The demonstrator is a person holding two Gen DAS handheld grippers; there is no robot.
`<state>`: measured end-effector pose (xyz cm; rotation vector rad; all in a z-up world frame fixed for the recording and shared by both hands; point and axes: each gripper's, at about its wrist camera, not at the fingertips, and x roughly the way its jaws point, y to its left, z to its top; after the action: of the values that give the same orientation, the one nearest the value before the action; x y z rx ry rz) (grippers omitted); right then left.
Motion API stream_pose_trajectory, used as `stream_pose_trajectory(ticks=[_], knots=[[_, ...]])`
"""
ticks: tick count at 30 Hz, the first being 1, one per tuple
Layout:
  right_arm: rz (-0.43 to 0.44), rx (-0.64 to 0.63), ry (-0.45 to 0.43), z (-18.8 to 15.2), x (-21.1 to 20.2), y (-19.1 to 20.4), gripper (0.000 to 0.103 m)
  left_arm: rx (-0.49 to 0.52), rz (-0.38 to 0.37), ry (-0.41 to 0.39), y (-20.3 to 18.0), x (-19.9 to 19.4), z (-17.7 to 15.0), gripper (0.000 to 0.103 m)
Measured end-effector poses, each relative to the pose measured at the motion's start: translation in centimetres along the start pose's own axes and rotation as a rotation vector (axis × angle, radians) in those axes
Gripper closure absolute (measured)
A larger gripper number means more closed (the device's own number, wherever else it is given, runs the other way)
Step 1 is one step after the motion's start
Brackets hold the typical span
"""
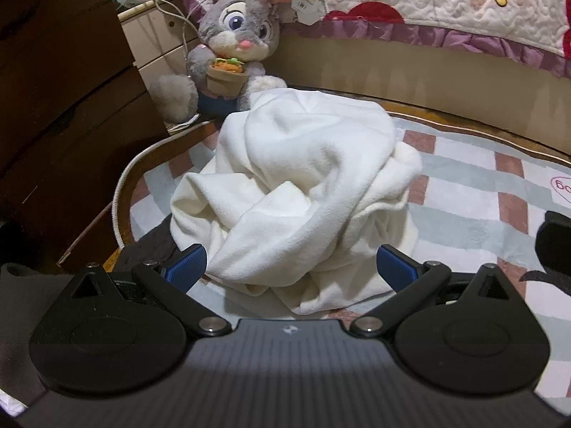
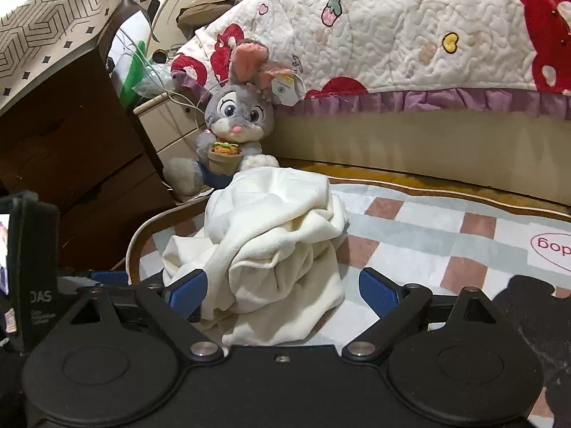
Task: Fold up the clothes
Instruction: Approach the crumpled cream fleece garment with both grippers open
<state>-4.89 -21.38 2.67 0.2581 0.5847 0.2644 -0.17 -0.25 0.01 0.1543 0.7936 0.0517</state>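
The cream-white garment lies in a rumpled heap on the checked mat, its far edge just in front of the plush rabbit that sits propped against the side of the bed. No flat panel, no straight fold line, no stacked layers show anywhere on it; the cloth twists over itself in loose ridges, and I cannot tell sleeves from hem in this bundle. So by my reading the folding is all left to do on this piece: it has to be spread out flat before any crease can be laid. I hold my left gripper spread wide, its blue pads either side of the near edge of the heap and gripping nothing. My right gripper is likewise wide apart, empty, facing the same near edge. I see no finished, folded clothing in either view.
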Motion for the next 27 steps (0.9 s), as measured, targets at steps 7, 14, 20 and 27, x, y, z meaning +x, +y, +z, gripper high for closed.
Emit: stream_pose_trajectory(ticks=[7, 14, 20, 27], knots=[[-0.001, 0.017, -0.047, -0.9, -1.9, 0.8, 0.008, 0.011, -0.002, -0.020, -0.5, -0.3, -0.2, 0.000], [-0.006, 0.033, 0.020, -0.8, -1.0, 0.2, 0.008, -0.058, -0.104, -0.030, 1.3, -0.6, -0.1, 0.000], [-0.012, 0.056, 0.047, -1.2, -1.1, 0.1, 0.008, -0.075, -0.190, -0.044, 1.5, -1.1, -0.8, 0.000], [-0.044, 0.010, 0.026, -1.6, -2.1, 0.4, 0.009, -0.067, -0.216, -0.059, 1.2, -1.2, -1.2, 0.000]])
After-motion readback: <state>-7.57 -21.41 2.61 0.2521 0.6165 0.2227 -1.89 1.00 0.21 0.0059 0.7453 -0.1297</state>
